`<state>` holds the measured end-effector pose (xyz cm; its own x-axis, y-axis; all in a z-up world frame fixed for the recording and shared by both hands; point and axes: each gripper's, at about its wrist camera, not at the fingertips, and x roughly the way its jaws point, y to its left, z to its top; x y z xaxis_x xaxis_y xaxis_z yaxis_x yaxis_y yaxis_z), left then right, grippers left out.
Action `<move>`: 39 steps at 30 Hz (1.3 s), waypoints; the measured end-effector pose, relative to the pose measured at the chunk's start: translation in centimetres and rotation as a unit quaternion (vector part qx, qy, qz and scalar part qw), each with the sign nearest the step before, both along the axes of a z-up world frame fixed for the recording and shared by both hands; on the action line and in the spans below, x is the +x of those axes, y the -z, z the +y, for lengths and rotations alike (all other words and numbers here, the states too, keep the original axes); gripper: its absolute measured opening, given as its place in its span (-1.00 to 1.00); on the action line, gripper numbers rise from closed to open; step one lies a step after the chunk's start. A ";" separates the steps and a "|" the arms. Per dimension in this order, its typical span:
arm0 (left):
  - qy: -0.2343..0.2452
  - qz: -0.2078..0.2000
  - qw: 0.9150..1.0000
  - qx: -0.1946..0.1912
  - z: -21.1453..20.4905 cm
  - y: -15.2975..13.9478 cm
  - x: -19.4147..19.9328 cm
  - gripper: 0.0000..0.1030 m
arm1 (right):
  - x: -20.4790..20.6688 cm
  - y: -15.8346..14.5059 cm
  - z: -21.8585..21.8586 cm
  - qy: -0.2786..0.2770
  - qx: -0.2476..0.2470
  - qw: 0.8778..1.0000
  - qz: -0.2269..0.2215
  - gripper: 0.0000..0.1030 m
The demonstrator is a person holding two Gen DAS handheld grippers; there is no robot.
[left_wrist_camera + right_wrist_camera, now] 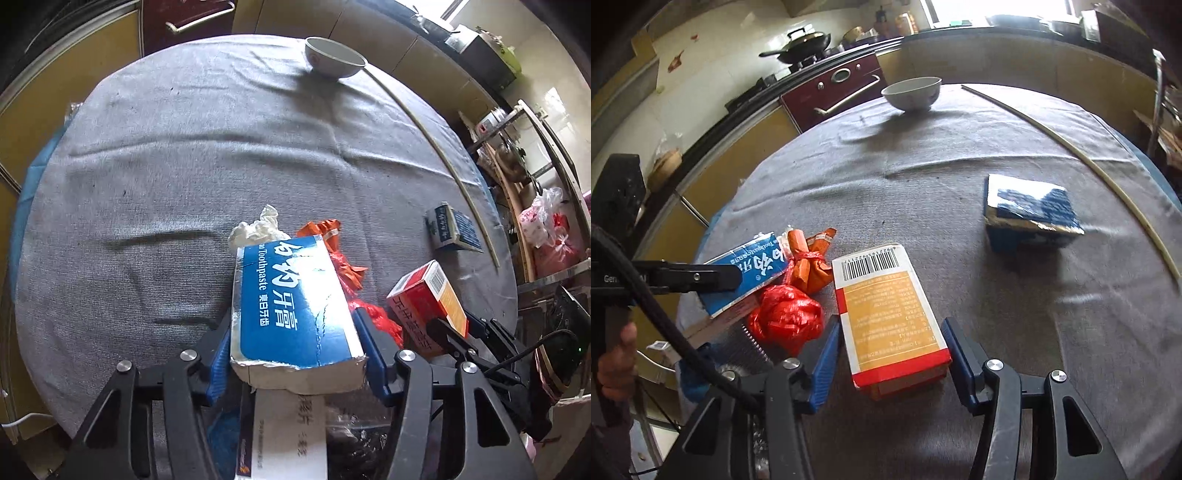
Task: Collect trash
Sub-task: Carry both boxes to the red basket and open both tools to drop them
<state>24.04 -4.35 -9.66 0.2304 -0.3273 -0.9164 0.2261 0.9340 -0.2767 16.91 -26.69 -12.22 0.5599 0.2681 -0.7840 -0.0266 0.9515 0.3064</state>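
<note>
Left claw (295,350) is pinched onto the near end of the blue toothpaste box (291,295), both blue pads flat on its long sides. Right claw (890,354) is clamped around the red-and-orange carton (890,317) the same way. Lifts should be kept straight and level so neither box gets crushed or twisted out. Just past both, the red plastic bag (785,317) is left on the grey surface (960,258), the small blue box (1030,210) farther out.
</note>
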 end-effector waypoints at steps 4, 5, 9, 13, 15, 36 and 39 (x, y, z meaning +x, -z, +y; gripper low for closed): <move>0.009 -0.023 1.000 0.006 -0.2 -1.2 -1.3 0.19 | -1.4 -0.5 -0.9 0.010 0.026 1.000 -0.001 0.08; 0.011 -0.030 0.999 0.006 -0.3 -1.6 -1.7 0.19 | -1.8 -0.6 -1.1 0.013 0.034 0.999 -0.002 0.08; 0.026 -0.062 0.998 0.004 -0.8 -3.8 -3.7 0.19 | -3.6 -1.3 -2.0 0.024 0.056 0.998 -0.010 0.08; 0.050 -0.099 0.994 0.010 -2.0 -5.9 -6.0 0.19 | -5.8 -2.1 -2.8 0.036 0.073 0.996 -0.021 0.08; 0.068 -0.120 0.990 0.015 -3.1 -6.8 -7.5 0.19 | -7.1 -2.7 -3.4 0.044 0.082 0.995 -0.029 0.08; 0.310 -0.141 0.940 -0.017 -17.9 -6.0 -20.7 0.19 | -27.2 -3.8 -17.5 0.242 0.100 0.964 -0.041 0.07; 0.357 -0.127 0.925 -0.020 -21.0 -4.9 -23.1 0.19 | -30.4 -2.8 -20.1 0.284 0.101 0.953 -0.032 0.07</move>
